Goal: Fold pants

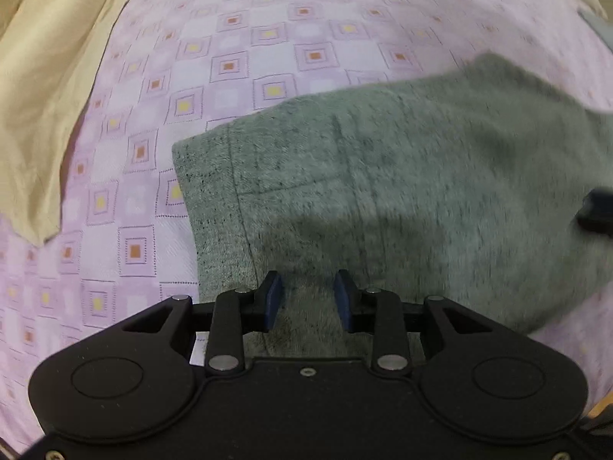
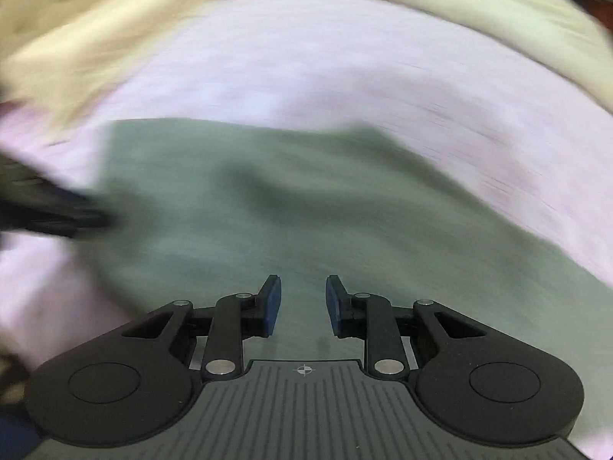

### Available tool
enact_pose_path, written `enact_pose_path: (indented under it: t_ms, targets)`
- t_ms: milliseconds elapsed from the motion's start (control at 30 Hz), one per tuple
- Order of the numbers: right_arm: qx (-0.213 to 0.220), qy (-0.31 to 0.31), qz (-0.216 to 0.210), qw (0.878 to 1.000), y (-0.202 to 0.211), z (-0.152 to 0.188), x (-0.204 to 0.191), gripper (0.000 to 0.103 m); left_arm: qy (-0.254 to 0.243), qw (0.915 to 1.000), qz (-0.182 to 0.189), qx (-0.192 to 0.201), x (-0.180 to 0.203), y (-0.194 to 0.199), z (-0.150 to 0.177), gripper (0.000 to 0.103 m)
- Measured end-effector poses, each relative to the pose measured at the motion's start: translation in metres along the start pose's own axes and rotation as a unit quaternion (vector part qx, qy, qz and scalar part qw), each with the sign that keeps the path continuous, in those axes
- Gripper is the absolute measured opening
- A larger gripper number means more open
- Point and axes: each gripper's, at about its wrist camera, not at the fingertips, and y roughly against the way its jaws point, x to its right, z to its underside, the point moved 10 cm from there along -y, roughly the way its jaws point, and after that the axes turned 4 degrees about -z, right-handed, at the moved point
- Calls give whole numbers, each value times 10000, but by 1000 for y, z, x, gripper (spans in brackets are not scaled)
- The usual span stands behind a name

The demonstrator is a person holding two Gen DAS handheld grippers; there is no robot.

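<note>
Left gripper (image 1: 308,299): blue pads spread, nothing pinched, grey cloth visible in gap below. Right gripper (image 2: 302,303): pads likewise apart, empty, view heavily blurred. Both point down over grey pants (image 1: 383,176), folded flat on bed, hemmed edge toward left of left wrist view. Dark shape at right edge of that view is likely other gripper, blurred. Under pants: pink bedsheet (image 1: 191,57) with square pattern. Beige blanket (image 1: 46,96) bunched at sheet's left, well apart from pants.
</note>
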Motion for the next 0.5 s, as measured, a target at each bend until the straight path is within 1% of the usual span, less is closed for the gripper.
enact_pose_path:
  t_ms: [33,67,133,200,233,300,367,433,500]
  targets:
    - [-134,-160,252,9995,-4,11,15,25,-9,10000,-36,-26,1,1,2,40]
    - [-403,-274,403,9980,-10,26,26,25,13,10000,-62,-45,1,2,3,40]
    - [-1038,-459,392,9928,-22,58,35,25,107,9999,-101,-85,0,3,3,40]
    - [-798,-610,269,9946,-11,65,39,25,195,9996,-140,-151,0,5,2,40]
    - [-718,-684,253,9947,-5,66,41,25,254,9994,-148,-163,0,7,0,38]
    - [-423,-915,292,9945,10,66,49,25,400,9992,-43,-33,5,20,-6,37]
    - [-205,-1143,362,9926,23,65,66,25,428,9989,102,175,18,28,-14,38]
    - [-30,-1381,512,9891,33,69,85,25,322,9987,233,327,38,36,-20,38]
    - [118,-1635,654,9843,42,74,111,25,214,9985,345,354,61,37,-22,39]
